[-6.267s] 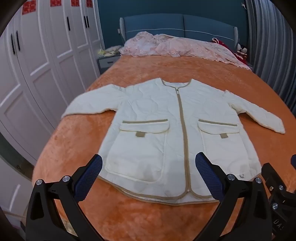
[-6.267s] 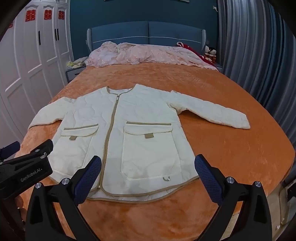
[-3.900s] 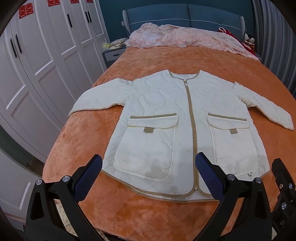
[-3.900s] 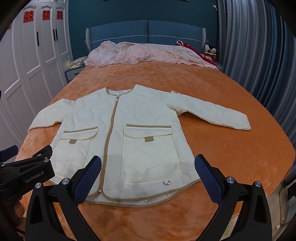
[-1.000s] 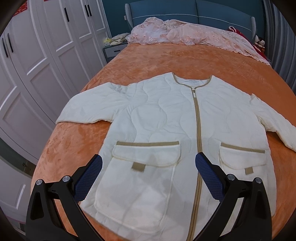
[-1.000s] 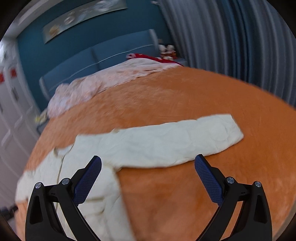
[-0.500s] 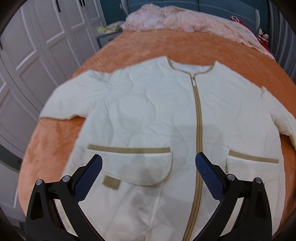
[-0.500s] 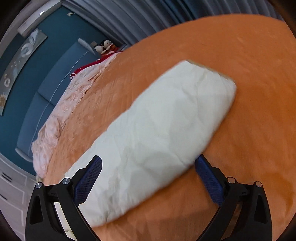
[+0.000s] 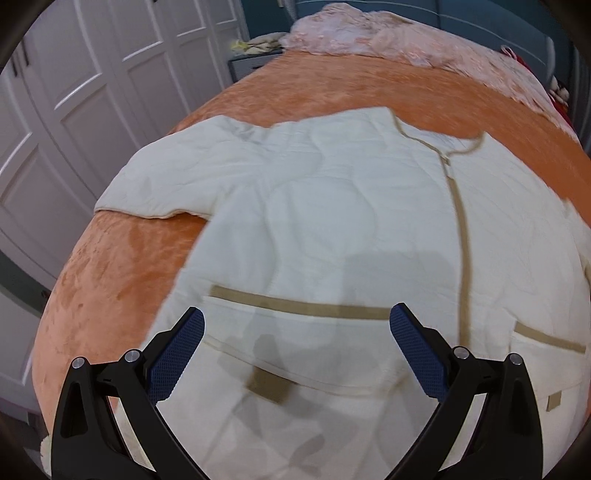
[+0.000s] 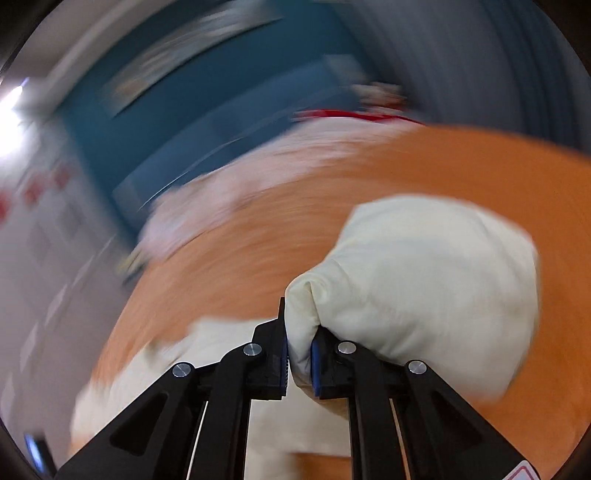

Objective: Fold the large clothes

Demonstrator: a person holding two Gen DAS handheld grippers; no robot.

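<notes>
One cream jacket (image 9: 332,206) lies on one orange bed (image 9: 332,88). It has two pockets (image 9: 295,332). Two grippers (image 9: 295,343) are out.

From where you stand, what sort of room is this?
Most likely a bedroom. A wide bed under a plush orange bedspread fills the view, with a padded blue headboard behind it and tall white panelled wardrobe doors alongside.

Bed (image 9: 332,96): covered edge to edge with an orange plush spread. Lying directly on it: one cream quilted jacket (image 9: 332,221), front up, zipped, neckline toward 12 o'clock, one sleeve (image 9: 162,184) stretched flat toward 9 o'clock; one crumpled pink lace coverlet (image 9: 388,40) heaped across the head end at 12 to 1 o'clock. Red fabric (image 10: 369,116) at that end, blurred.
</notes>
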